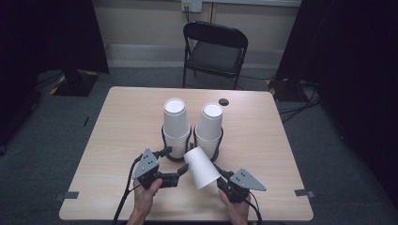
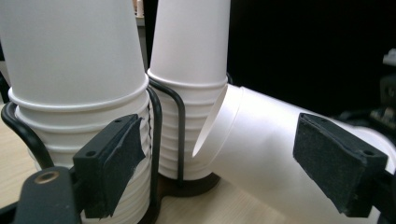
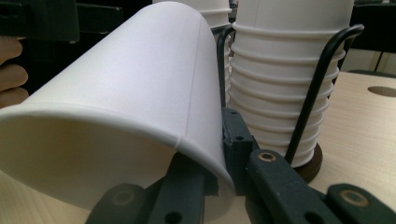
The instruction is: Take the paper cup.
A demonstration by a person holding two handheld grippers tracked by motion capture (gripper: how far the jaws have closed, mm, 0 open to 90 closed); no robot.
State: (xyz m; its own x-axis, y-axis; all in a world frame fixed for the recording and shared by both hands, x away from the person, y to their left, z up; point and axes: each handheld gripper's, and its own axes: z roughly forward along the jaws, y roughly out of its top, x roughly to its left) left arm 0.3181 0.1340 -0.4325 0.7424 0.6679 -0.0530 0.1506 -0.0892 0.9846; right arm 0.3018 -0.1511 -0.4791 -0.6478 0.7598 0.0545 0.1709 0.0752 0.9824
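Over wooden table [image 1: 117, 140], right claw [image 1: 220, 180] pinches tilted cup [image 1: 202, 166], bottom toward stacks [image 1: 176, 126].

The tilted cup [image 1: 202, 167] looks like white paper, matt and smooth, with a thin seam down its side and a rolled rim. The stacked cups [image 1: 176, 125] have the same matt paper look. Their holder [image 3: 316, 79] is thin black wire, slightly glossy. The counter [image 1: 126, 122] is pale wood-grain laminate, smooth. The jaws carry rough, matt black pads [image 2: 122, 156] on smooth black plastic.
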